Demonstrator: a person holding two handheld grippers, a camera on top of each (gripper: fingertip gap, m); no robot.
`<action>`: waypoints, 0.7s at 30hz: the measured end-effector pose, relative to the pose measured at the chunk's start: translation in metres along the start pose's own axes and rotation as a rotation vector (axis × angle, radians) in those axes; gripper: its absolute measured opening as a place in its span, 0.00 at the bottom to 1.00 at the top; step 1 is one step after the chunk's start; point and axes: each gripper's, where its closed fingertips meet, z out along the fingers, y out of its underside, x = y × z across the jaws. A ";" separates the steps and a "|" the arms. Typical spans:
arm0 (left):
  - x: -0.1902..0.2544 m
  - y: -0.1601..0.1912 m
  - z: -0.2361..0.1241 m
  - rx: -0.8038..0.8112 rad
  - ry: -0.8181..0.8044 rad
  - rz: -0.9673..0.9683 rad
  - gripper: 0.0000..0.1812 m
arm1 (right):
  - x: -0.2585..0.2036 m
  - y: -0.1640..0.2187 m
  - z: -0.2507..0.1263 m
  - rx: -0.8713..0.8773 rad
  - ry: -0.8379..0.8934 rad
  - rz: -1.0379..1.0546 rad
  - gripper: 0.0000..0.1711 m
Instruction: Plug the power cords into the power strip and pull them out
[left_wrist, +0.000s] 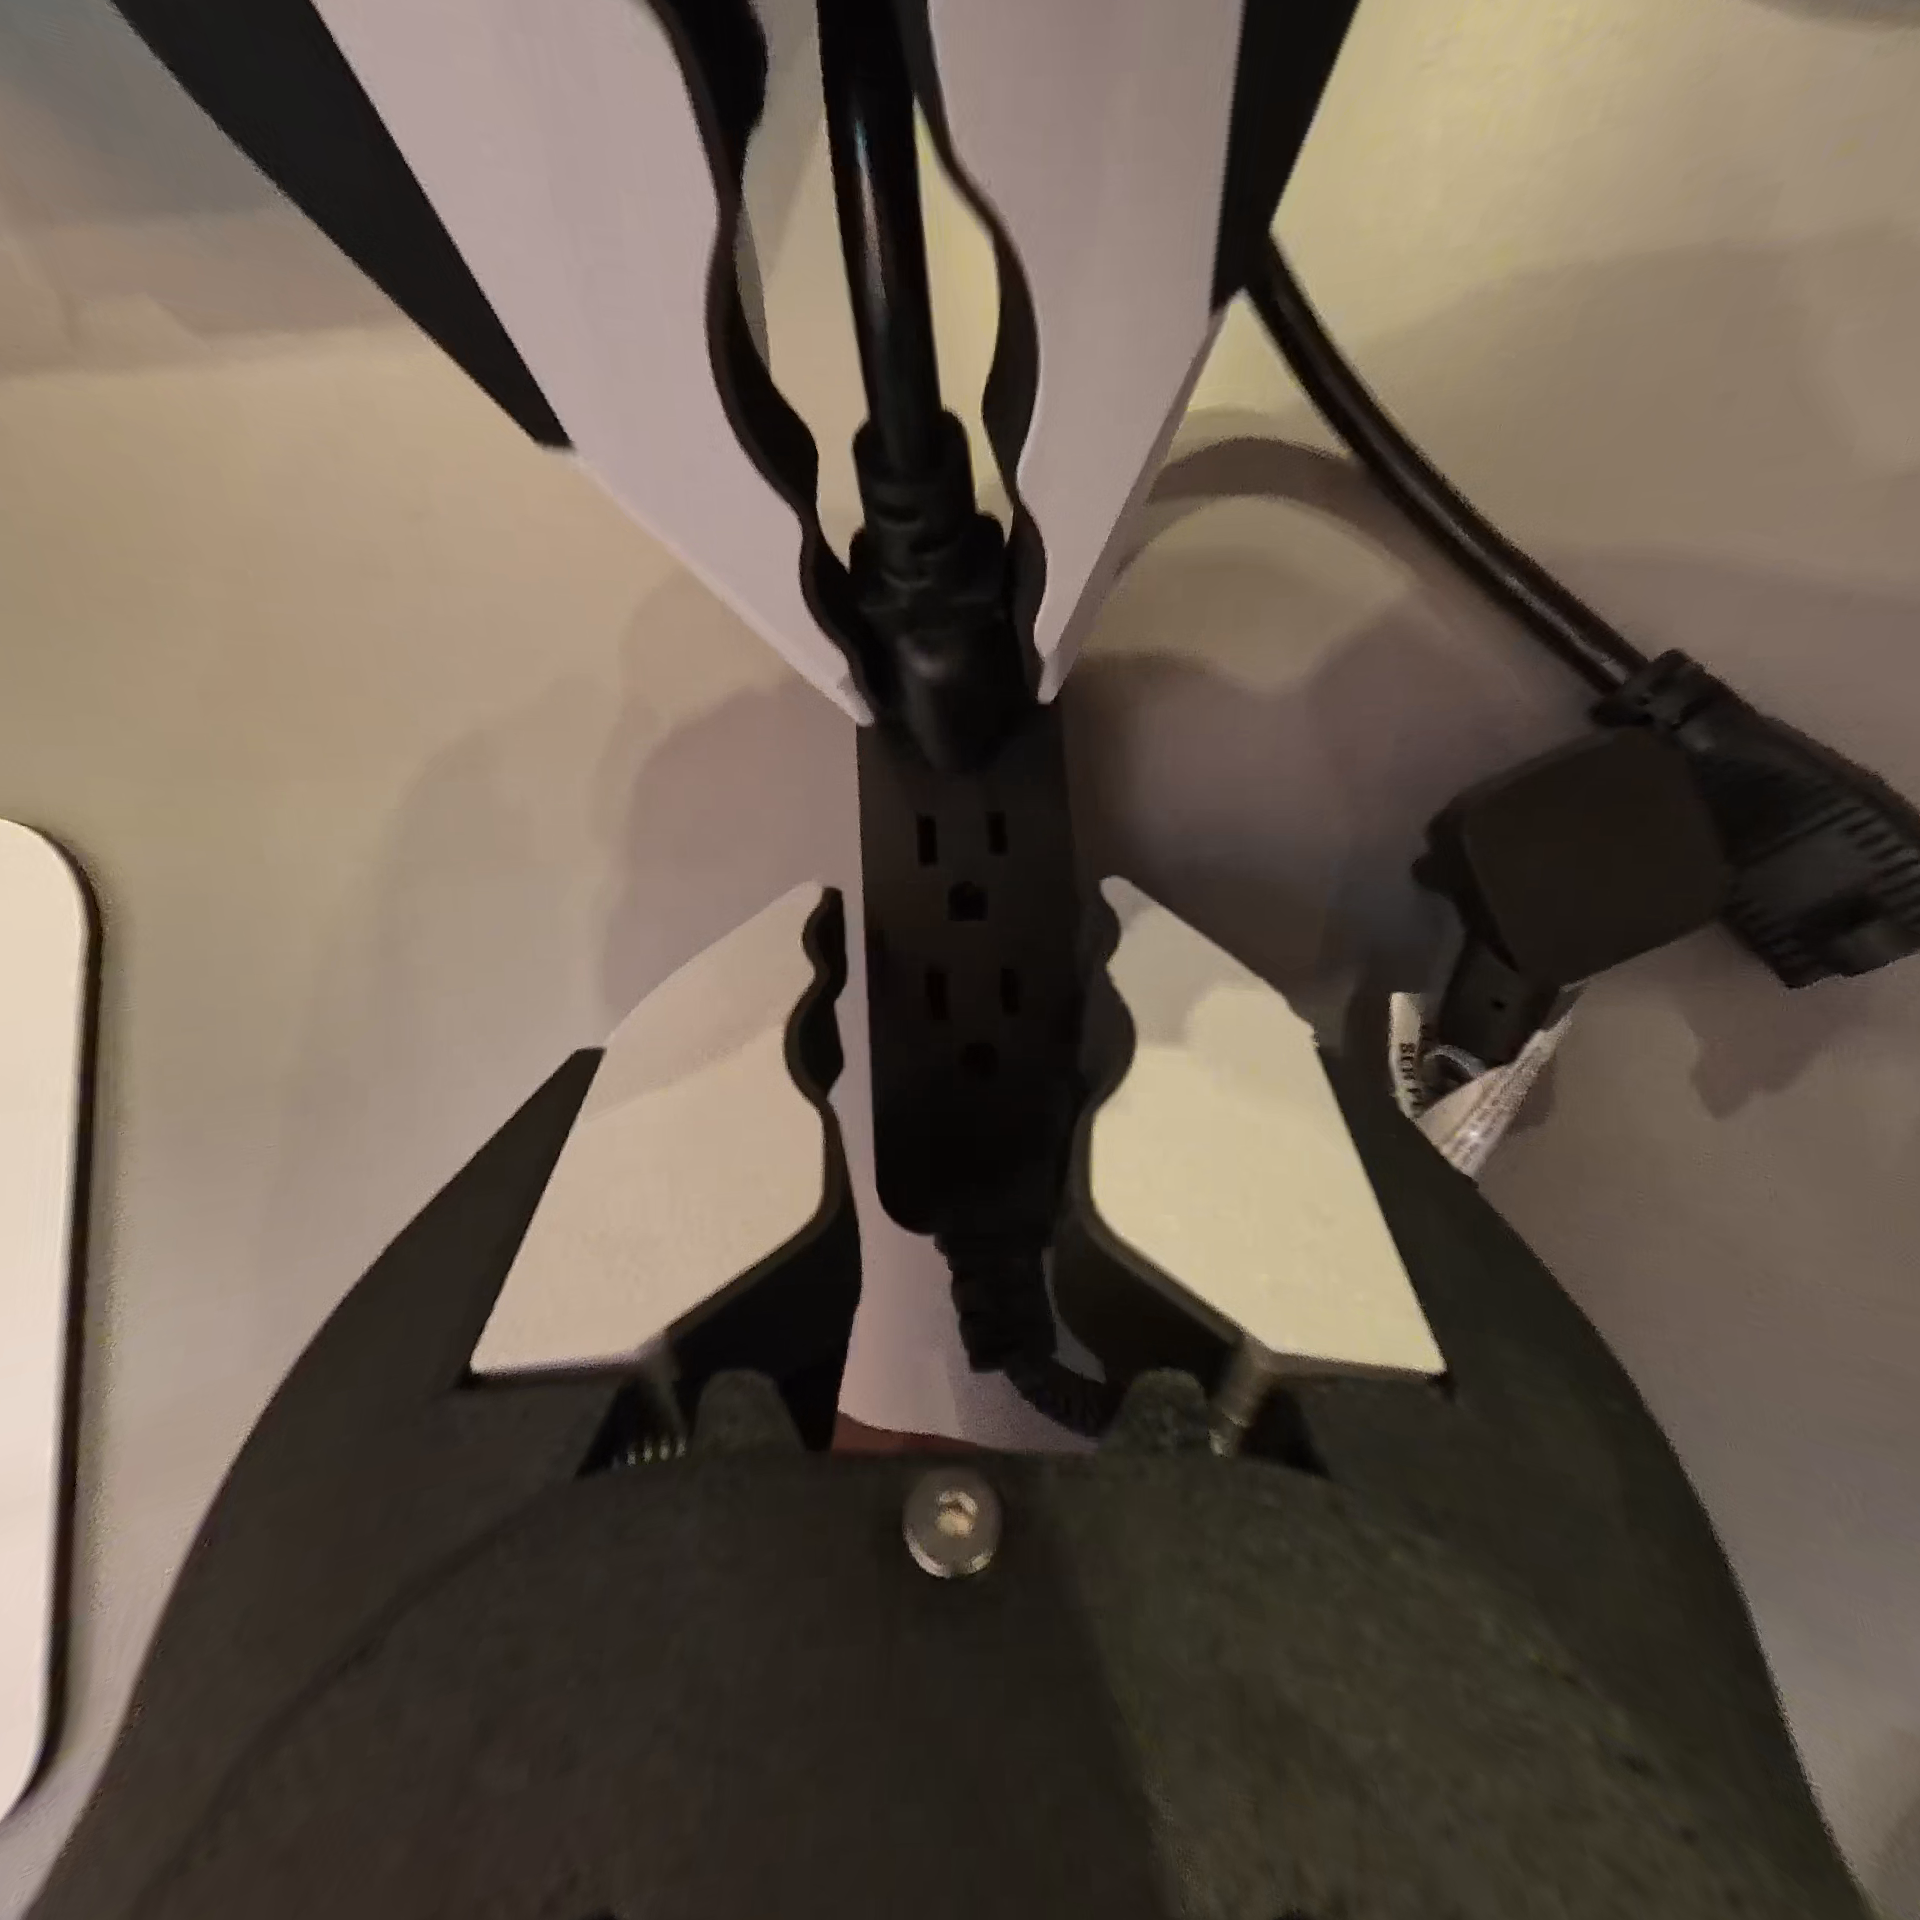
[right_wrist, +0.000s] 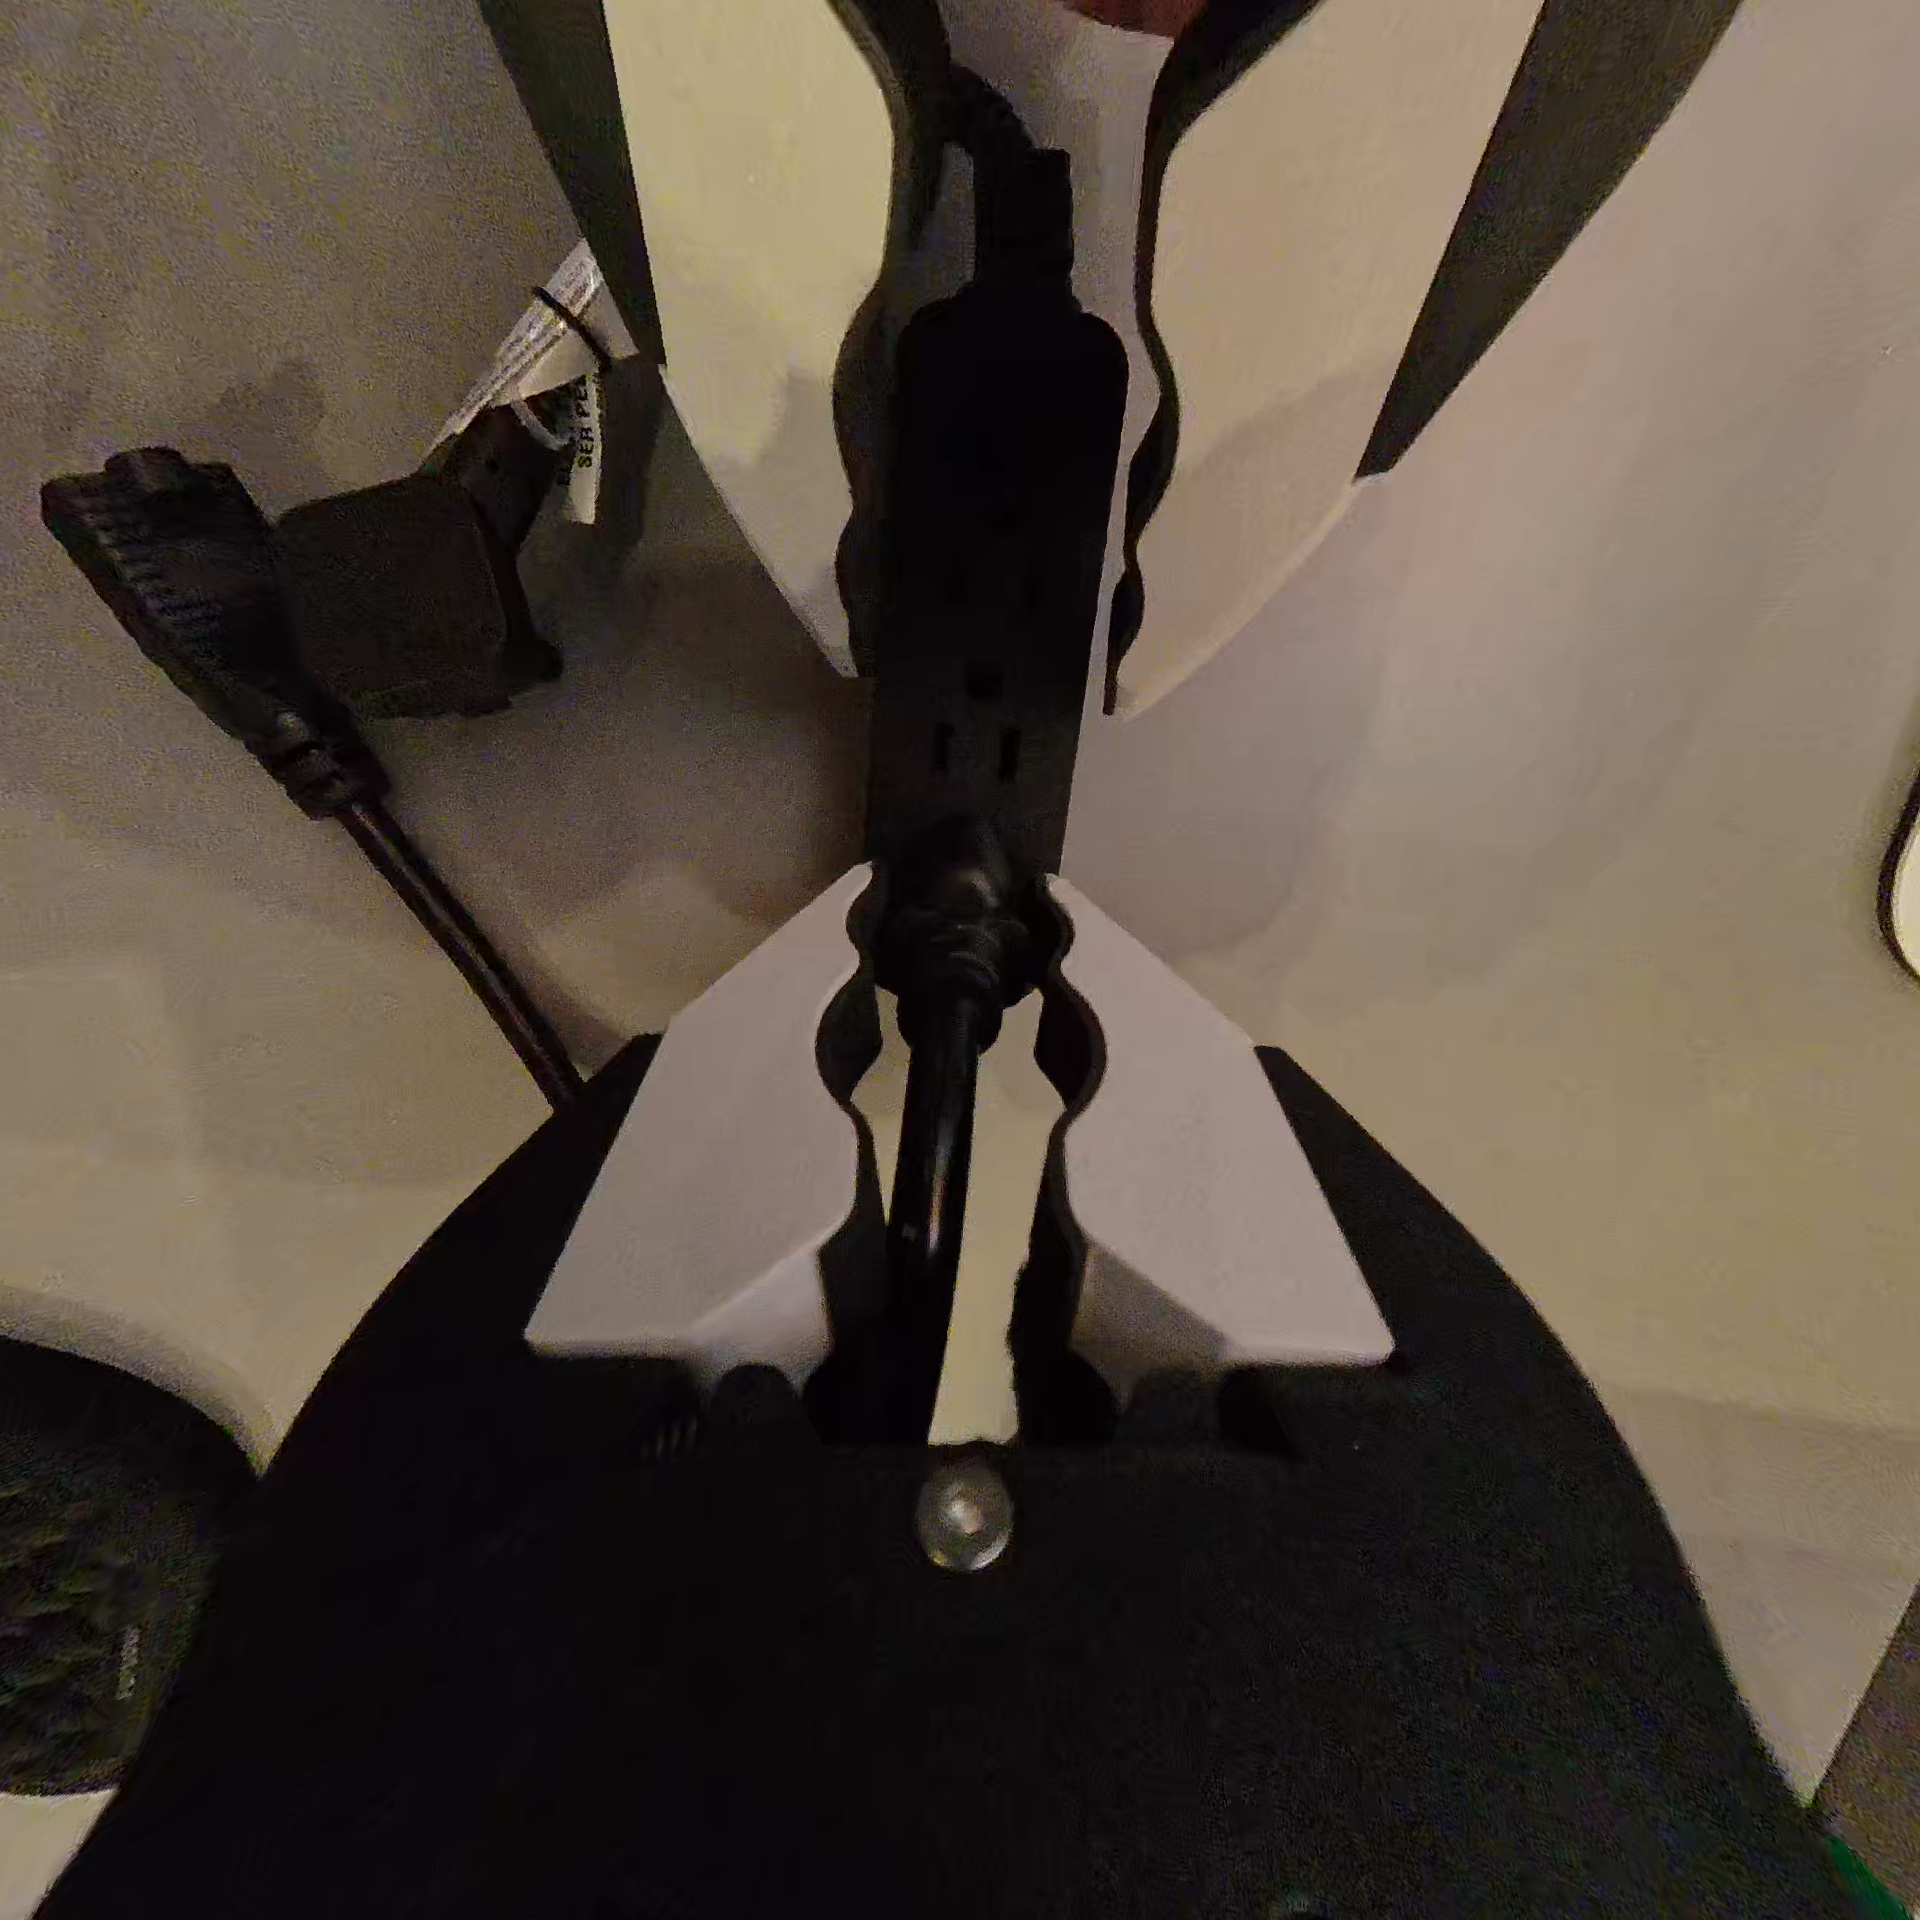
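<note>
Left gripper (left_wrist: 966, 925) clamped across black power strip (left_wrist: 964, 977), bracing it on pale table (left_wrist: 312, 727). Right gripper (right_wrist: 951, 914) clamped on cord plug (right_wrist: 951, 925) at strip's far outlet (seated or not, cannot tell). Spare plug (left_wrist: 1621, 852) lies right.

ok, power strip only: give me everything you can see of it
The power strip is a slim, matte black bar, plastic by its look, lying flat on the pale table. Two three-hole outlets show bare along its face. The left tongs clamp its sides near the end where its own ribbed cord exits. At the far end, a black plug, gripped by the right tongs, meets the strip; whether it is fully seated cannot be told.
</note>
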 end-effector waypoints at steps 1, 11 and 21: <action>0.001 0.003 0.003 -0.008 0.000 0.012 0.24 | 0.000 0.000 0.000 -0.002 0.009 -0.016 0.13; 0.003 0.011 0.015 -0.018 -0.057 -0.005 0.24 | -0.002 -0.003 0.001 -0.059 0.012 0.032 0.13; -0.001 0.015 0.012 -0.036 -0.110 -0.029 0.24 | 0.001 -0.006 0.001 -0.054 0.062 0.064 0.12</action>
